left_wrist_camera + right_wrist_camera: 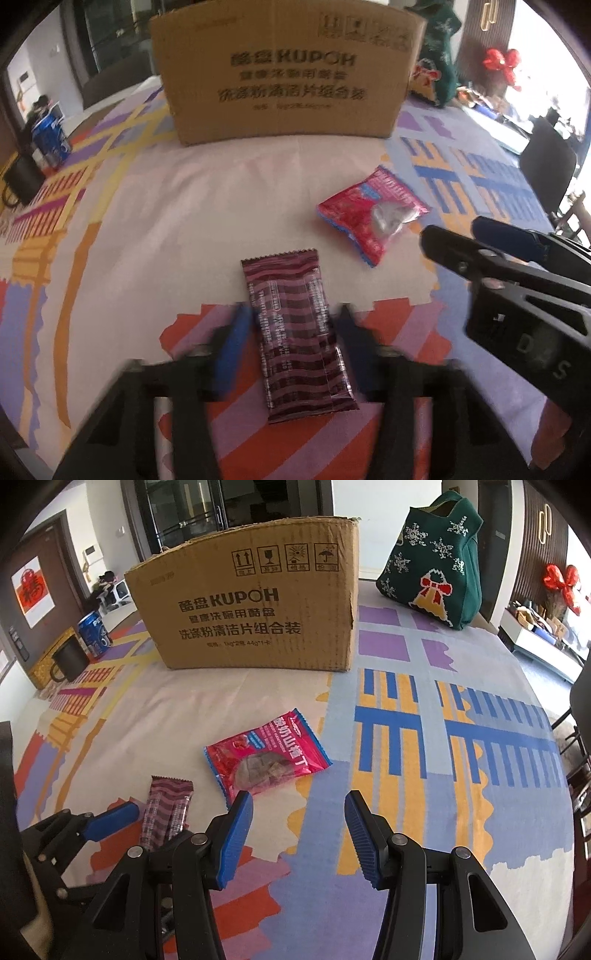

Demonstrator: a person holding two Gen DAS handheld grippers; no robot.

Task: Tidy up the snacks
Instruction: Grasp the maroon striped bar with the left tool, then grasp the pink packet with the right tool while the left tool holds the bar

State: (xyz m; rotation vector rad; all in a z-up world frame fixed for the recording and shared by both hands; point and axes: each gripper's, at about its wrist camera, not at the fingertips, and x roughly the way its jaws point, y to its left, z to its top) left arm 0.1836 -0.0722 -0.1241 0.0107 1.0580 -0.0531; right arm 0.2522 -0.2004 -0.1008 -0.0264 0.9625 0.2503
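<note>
A dark maroon striped snack bar (299, 339) lies flat on the patterned tablecloth. My left gripper (291, 343) is open, one blue pad on each side of the bar; the bar also shows in the right wrist view (166, 812). A red snack packet (369, 214) lies to the bar's right and farther off. My right gripper (299, 834) is open and empty, just short of the red packet (266, 757); it shows at the right edge of the left wrist view (461, 236). A cardboard box (251, 609) stands at the back.
A green knitted bag (432, 561) stands behind and right of the box. A blue soda can (94, 631) and a black mug (68, 661) stand at the far left. A chair (546, 166) is by the table's right edge.
</note>
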